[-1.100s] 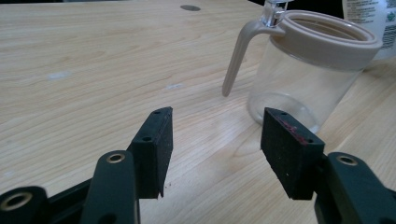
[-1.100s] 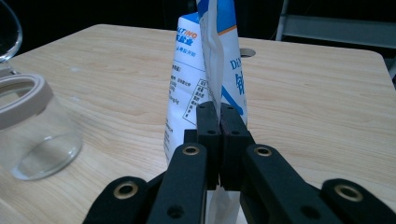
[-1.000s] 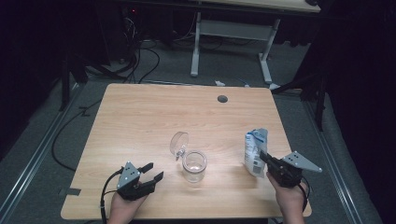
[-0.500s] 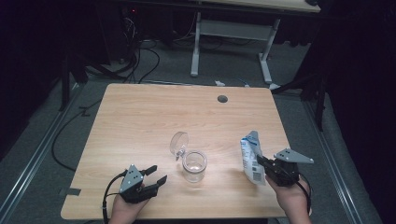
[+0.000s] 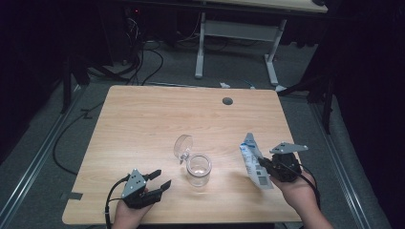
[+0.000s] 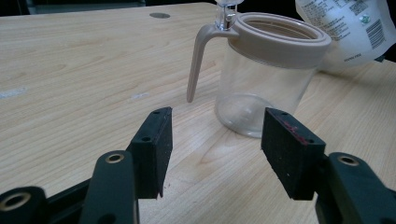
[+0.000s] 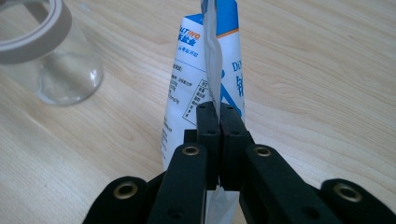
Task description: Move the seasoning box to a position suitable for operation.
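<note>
The right tongs [image 7: 218, 114] are clamped on the side seam of a white and blue plastic pouch [image 7: 196, 79], the 2 black jaws pressed together with only the thin film between them. The pouch's blue panel carries white letters, partly read as "UTINO", with small black print in a boxed table below; the rest is too small or cut off to read. In the left tongs' view a barcode sits on the pouch's white back [image 6: 348, 23].

In the high view the pouch [image 5: 253, 160] hangs lifted off the desk near its right edge, tilted, its long axis running from the upper end, which leans toward the far-left, down to the lower end near the front edge.

The left tongs [image 5: 155, 180] rest by the desk's front edge, left of centre, with the jaws apart and nothing between them, pointing at a clear glass jar with a beige plastic rim [image 5: 198, 168]. The jar stands upright near the middle of the front half, its round hinged lid [image 5: 183, 145] flipped open and a beige lever [image 6: 198, 60] hanging at its side.

The light wooden desk [image 5: 157, 114] lies bare across its far half apart from 1 grey cable hole [image 5: 227, 101] near the far edge.
</note>
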`<state>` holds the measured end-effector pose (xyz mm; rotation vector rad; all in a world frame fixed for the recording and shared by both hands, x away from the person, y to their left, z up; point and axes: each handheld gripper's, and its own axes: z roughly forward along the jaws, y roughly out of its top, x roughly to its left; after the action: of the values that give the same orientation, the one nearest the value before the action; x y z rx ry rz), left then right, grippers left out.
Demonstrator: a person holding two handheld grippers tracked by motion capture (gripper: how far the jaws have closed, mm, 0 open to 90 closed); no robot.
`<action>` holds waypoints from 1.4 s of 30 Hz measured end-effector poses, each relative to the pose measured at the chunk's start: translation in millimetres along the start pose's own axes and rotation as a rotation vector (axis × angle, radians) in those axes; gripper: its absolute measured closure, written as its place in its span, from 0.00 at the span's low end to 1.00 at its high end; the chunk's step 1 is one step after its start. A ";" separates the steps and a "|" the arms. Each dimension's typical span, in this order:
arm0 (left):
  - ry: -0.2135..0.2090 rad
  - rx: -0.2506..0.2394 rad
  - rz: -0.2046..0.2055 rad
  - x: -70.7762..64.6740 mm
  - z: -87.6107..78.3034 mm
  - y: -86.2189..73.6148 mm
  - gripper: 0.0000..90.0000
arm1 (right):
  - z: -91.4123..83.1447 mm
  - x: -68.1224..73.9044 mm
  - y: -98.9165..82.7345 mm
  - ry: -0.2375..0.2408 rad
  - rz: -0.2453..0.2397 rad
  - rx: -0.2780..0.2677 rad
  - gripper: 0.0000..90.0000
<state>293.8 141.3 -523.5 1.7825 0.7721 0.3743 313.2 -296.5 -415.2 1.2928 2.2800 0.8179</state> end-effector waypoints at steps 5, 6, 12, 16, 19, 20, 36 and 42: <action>0.000 -0.001 -0.003 0.0 -1.2 -0.6 0.49 | 1.0 3.9 8.7 0.015 -0.032 0.053 0.99; 0.000 -0.001 -0.002 -0.1 -1.4 -0.6 0.49 | 0.7 4.5 10.2 0.017 -0.031 0.062 0.99; 0.003 -0.004 -0.001 -0.4 -2.4 -0.5 0.49 | -0.2 6.1 18.0 0.027 -0.050 0.117 0.99; 0.003 -0.003 0.000 -0.5 -2.4 -0.8 0.49 | -1.9 5.4 22.1 0.030 -0.055 0.141 0.99; 0.004 -0.001 0.000 -0.3 -2.2 -0.9 0.48 | -2.5 4.7 24.4 0.028 -0.061 0.166 0.99; 0.005 -0.001 0.000 -0.3 -2.2 -0.9 0.49 | -2.3 4.8 25.1 0.030 -0.059 0.175 0.99; 0.001 -0.002 0.010 -2.6 -2.0 -1.2 0.49 | -1.7 7.2 30.7 0.034 -0.075 0.275 1.00; -0.001 0.003 0.010 -2.9 -1.7 -1.5 0.49 | -1.3 6.1 33.4 0.027 -0.084 0.330 1.00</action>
<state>290.2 140.8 -524.0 1.7899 0.7637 0.3787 330.7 -278.1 -392.5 1.3138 2.5491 0.4450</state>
